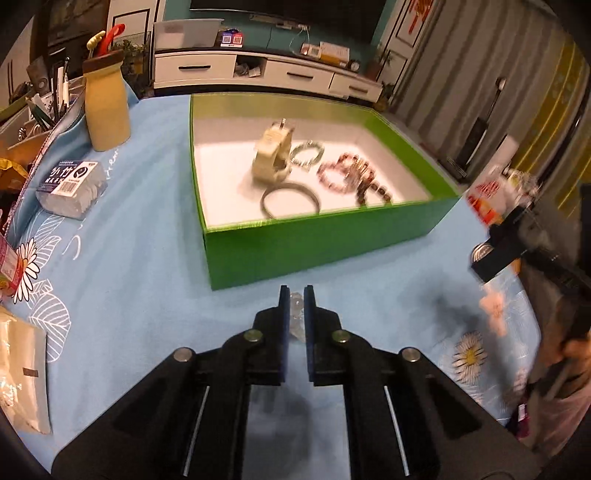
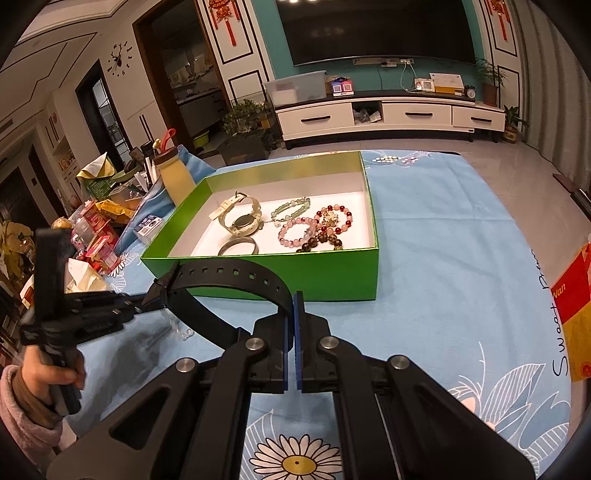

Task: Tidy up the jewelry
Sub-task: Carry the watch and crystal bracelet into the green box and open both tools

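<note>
- Left gripper point(image 1: 296, 295): jaws nearly together, pinching a clear bead bracelet point(image 1: 297, 314) on the blue cloth point(image 1: 147, 258), just before the green box point(image 1: 314, 243); the narrow pinch suits so thin a strand.
- Right gripper point(image 2: 293, 301): jaws clamped on a black watch strap point(image 2: 229, 278), held above the cloth, near the box front, probably awaiting deposit.
- Green box: open, already holding a white watch point(image 2: 242, 218), a bangle point(image 2: 236, 245) and bead bracelets point(image 2: 321, 225).

Cream bottle point(image 1: 106, 107), packet of perhaps tissues point(image 1: 72, 187), television point(image 2: 373, 31), white cabinet point(image 2: 391, 116)
</note>
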{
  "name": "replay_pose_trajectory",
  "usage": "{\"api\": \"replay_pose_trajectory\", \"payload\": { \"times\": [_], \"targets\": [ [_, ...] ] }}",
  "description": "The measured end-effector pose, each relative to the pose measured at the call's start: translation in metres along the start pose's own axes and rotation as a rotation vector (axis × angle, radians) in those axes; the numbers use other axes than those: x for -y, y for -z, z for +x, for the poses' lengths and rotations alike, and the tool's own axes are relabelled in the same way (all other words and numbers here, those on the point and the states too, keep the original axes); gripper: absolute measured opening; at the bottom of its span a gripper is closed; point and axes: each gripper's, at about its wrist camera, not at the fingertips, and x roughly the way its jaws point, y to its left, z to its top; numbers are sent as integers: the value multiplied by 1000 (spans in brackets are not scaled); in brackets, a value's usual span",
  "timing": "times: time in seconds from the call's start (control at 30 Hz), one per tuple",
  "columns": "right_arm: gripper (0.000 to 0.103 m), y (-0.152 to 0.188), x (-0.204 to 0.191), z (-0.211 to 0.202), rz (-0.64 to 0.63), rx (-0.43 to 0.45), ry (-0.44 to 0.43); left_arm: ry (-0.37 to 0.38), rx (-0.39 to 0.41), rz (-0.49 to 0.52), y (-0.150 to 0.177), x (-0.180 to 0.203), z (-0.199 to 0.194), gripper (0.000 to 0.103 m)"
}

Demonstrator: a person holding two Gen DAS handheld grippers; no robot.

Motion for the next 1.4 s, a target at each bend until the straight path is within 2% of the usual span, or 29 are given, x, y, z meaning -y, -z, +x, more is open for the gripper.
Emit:
{"api": "replay_pose_trajectory", "payload": {
  "times": [0.13, 0.47, 0.8, 1.1, 1.4],
  "targets": [
    [2, -1, -1, -3, -2, 7, -4, 42, 26, -19, -8, 2, -15, 7],
    [2, -9, -5, -8, -10, 29, -14, 89, 100, 0, -35, 18, -53, 7],
    [2, -28, -6, -12, -22, 68, -8, 75, 150, 49, -67, 31, -64, 7],
    [2, -57, -1, -2, -13, 95, 2, 67, 162, 51, -93, 30, -50, 7],
    [2, -81, 11, 24, 5, 84, 26, 48, 117, 13, -106, 13, -15, 7]
  ]
}}
